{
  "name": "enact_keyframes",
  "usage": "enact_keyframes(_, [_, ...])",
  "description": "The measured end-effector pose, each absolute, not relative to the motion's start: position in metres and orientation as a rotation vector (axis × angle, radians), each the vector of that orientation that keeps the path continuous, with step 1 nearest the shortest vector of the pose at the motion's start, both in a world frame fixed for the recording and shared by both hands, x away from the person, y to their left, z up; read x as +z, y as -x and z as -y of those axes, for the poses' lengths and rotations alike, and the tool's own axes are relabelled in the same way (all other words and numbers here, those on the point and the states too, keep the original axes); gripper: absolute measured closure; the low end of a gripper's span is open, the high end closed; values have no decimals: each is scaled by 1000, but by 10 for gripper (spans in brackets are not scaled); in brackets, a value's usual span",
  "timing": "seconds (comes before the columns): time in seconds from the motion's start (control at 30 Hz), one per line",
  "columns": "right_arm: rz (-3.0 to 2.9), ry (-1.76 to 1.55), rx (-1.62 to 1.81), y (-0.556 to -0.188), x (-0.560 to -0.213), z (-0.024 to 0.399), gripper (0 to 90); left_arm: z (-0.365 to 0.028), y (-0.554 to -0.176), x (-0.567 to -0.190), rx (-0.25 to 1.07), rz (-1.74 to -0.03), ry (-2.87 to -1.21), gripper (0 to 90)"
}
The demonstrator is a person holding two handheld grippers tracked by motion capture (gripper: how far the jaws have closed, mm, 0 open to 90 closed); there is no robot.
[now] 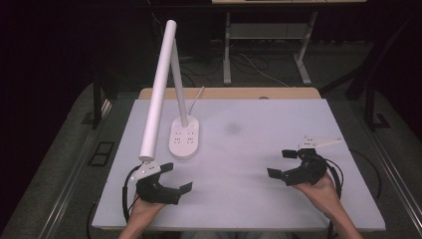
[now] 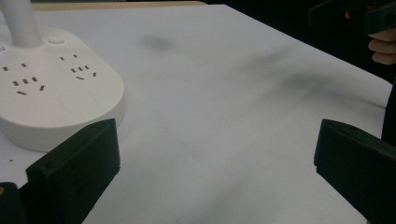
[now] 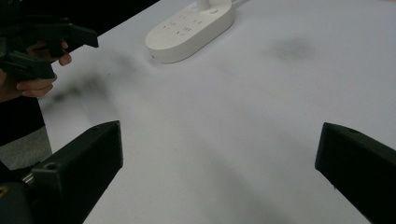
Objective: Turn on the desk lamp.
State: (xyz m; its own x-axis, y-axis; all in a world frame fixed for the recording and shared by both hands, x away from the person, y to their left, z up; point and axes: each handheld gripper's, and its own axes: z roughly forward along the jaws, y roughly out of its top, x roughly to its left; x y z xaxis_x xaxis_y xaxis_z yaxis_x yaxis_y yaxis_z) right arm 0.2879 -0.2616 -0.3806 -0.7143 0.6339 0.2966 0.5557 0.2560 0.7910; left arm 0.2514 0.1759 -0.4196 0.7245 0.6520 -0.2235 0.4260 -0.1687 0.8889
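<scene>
Where high view adds lamp head (image 1: 158, 89), both hand-held grippers (image 1: 175, 178) (image 1: 282, 163) spread apart, base sockets (image 2: 28, 81) close-up

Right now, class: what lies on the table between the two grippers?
Nothing: in the high view, bare white table separates the left gripper and right gripper. The lamp base sits farther back.

White desk lamp (image 1: 169, 89) sits on the white table (image 1: 278, 199), left of center, its oval base (image 1: 184, 137) dotted with sockets (a power strip, basically). Faint dark smudge (image 1: 232, 128) right of it. Cables (image 1: 249, 64) on the floor behind.
</scene>
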Motion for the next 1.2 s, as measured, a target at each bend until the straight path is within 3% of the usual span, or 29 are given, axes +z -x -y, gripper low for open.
enact_keyframes(1.2, [-2487,-1064,1409,-344,-342,222,6,-176,-252,-421,234,-862,-1792,0])
